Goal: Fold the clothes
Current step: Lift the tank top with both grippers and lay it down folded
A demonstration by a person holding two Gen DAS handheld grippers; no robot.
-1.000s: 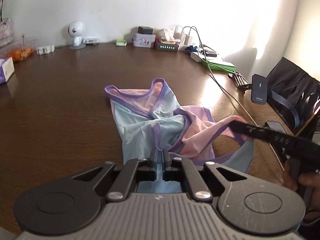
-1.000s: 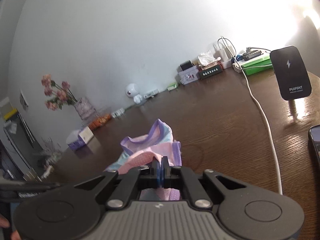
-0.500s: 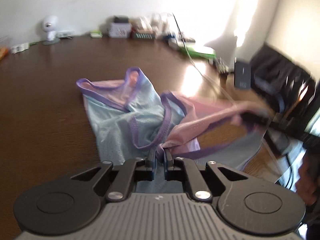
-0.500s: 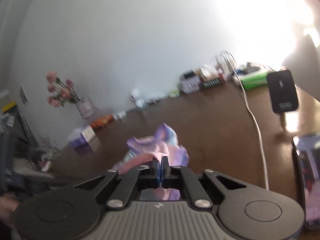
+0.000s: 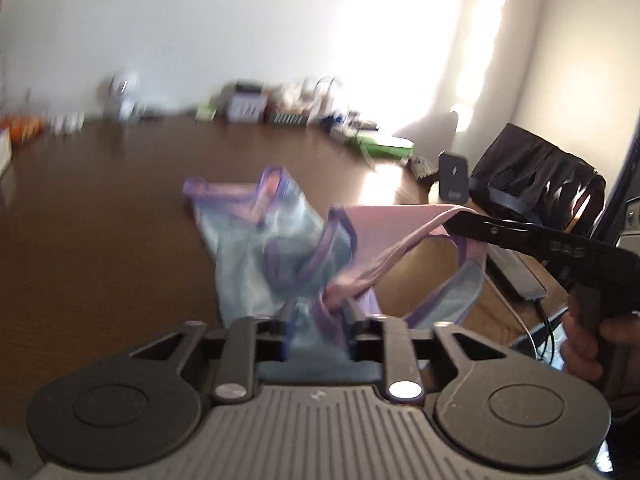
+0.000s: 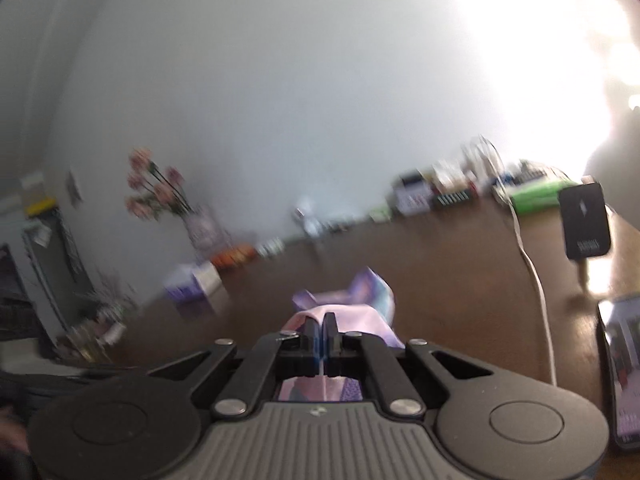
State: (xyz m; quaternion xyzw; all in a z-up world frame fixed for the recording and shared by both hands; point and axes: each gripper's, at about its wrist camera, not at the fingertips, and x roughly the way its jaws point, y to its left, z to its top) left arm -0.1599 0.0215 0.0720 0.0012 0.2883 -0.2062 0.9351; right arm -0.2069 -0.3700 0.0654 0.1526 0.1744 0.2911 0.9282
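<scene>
A small tank top (image 5: 264, 248), light blue and pink with purple trim, hangs crumpled over the brown table (image 5: 100, 216). My left gripper (image 5: 320, 312) has opened; the cloth still drapes between its fingers. My right gripper (image 5: 460, 216) comes in from the right in the left wrist view, shut on the pink hem, which stretches taut toward it. In the right wrist view the right gripper (image 6: 321, 328) is shut on the pink cloth (image 6: 356, 316). Both views are blurred by motion.
A black charger stand (image 5: 454, 176), a white cable (image 6: 536, 276) and a phone (image 6: 622, 372) sit at the table's right. A black bag (image 5: 536, 176) lies beyond. Small boxes (image 5: 248, 110) line the far wall. A flower vase (image 6: 200, 224) and a tissue box (image 6: 196, 284) stand at the left.
My left gripper's fingers have spread apart from shut. Both grippers have risen, lifting the top off the table; the right one pulls the pink hem out to the right.
</scene>
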